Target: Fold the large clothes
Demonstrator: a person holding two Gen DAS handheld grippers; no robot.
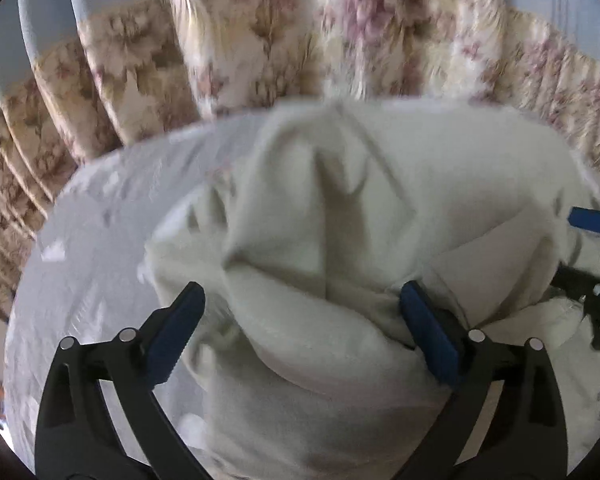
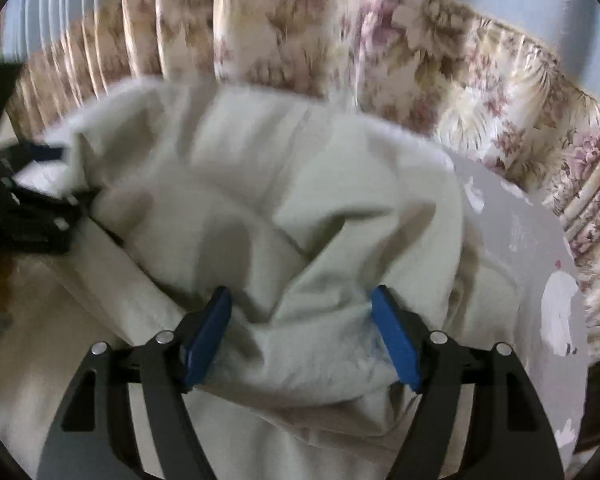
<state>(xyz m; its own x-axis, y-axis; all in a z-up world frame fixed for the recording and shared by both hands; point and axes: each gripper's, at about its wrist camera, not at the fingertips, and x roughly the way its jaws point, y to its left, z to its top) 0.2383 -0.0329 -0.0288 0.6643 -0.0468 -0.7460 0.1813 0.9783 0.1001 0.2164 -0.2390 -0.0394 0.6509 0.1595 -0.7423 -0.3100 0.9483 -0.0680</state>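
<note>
A large cream-white garment (image 1: 320, 208) lies bunched in folds on a pale grey table; it also fills the right wrist view (image 2: 268, 184). My left gripper (image 1: 302, 300) is open, its blue pads wide apart on either side of a raised fold of the cloth. My right gripper (image 2: 302, 300) is open too, with a fold of the garment bulging between its blue pads. The right gripper shows at the right edge of the left wrist view (image 1: 592, 240); the left gripper shows at the left edge of the right wrist view (image 2: 40, 184). Both views are motion-blurred.
The grey table (image 1: 92, 240) has a rounded edge and white marks; it also shows at the right of the right wrist view (image 2: 520, 240). A floral curtain (image 1: 260, 40) hangs close behind the table, also seen in the right wrist view (image 2: 420, 40).
</note>
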